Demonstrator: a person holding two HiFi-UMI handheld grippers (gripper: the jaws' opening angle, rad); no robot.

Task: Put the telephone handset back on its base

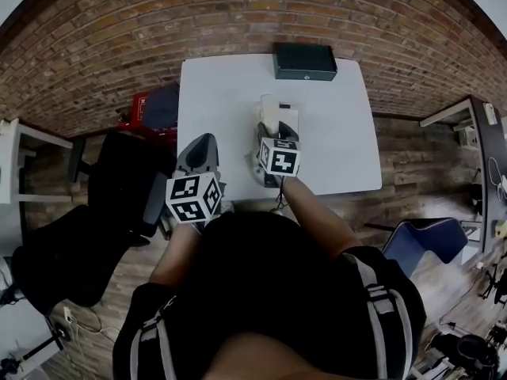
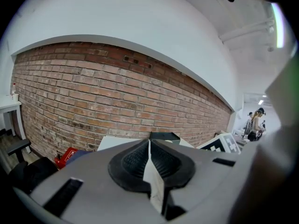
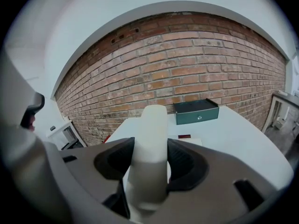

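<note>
A: Right gripper (image 1: 268, 142) — state?

B: Clamped on the telephone handset (image 3: 148, 146). Dark pads (image 3: 187, 164) pressed to its cream sides, jaws wide around it. Held lengthwise along the jaws, free end poking out past the tips toward the brick wall (image 3: 196, 64).

A: And the base (image 1: 289, 119)?

B: Sits on the white table (image 1: 230, 93), about mid-table, cream like the handset. Shows just past the gripped handset in the right gripper view, with a small red label on top. In the head view, handset over the base's left part. Touching or just above it — cannot tell from either view.

A: Left gripper (image 1: 203, 141)?

B: Jaws together, pads meeting along one seam in the left gripper view, nothing between them. Hangs over the table's near left corner, to the left of the right gripper, clear of the phone. Points up and away at the wall.

A: Anything else on the table?

B: Dark green box (image 1: 305, 60) at the far edge against the wall, well apart from the base. Small round fitting on its front face, seen in the right gripper view.

A: Around the table?

B: Red case (image 1: 141, 105) on the floor by the far left corner. Black chairs (image 1: 119, 184) to the left, blue chair (image 1: 428, 240) to the right.
</note>
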